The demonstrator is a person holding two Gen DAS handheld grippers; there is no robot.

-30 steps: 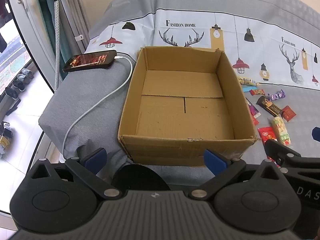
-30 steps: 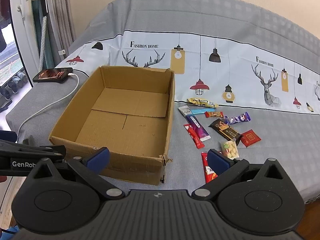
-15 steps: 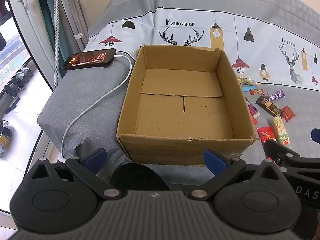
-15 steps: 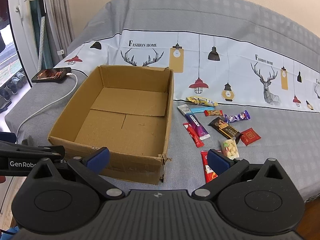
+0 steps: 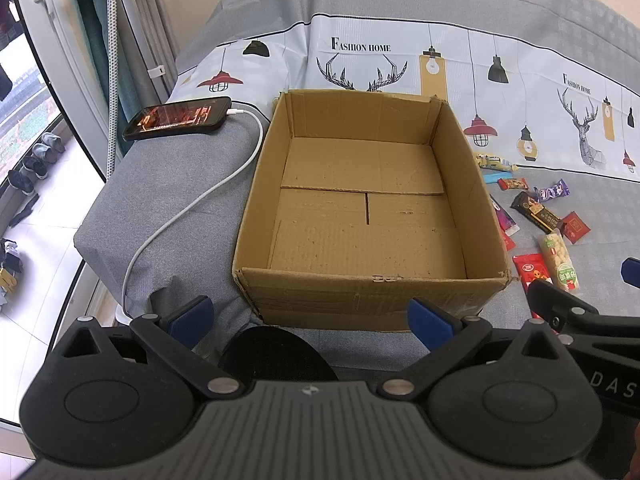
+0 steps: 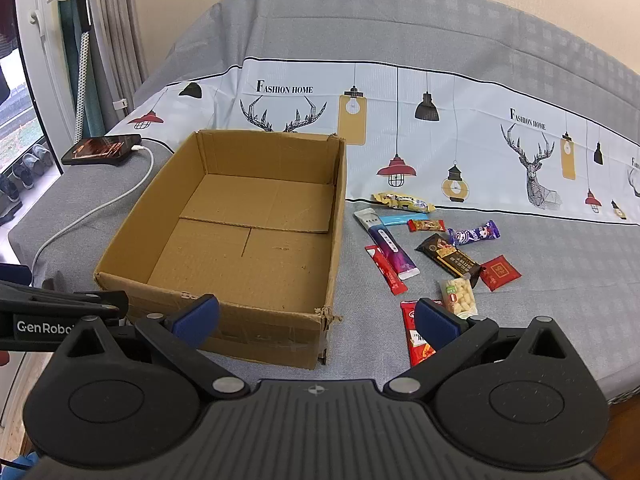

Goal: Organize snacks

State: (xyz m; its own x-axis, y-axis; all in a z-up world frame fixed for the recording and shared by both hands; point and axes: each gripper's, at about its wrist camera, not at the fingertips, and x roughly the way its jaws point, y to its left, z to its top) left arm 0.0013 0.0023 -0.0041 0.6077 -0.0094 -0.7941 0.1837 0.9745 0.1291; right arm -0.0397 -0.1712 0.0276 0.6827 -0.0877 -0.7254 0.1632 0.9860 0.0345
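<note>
Nothing has yet been packed: the cardboard box [image 6: 256,240] lies bare on the cloth-covered bench [image 6: 540,264], and the snack packets [image 6: 440,256] are scattered just beside its right wall. Both the left tongs [image 5: 310,314] and the right tongs [image 6: 316,316] are held released and empty short of the box. A reach by the right tongs to the nearest red packet [image 6: 412,334] is judged to be called for next.

Bright daylight from the window [image 5: 24,92] on the left; soft shadows, sharp focus, fisheye bending at edges

Snacks [image 6: 436,256] right of box [image 6: 224,280]
</note>
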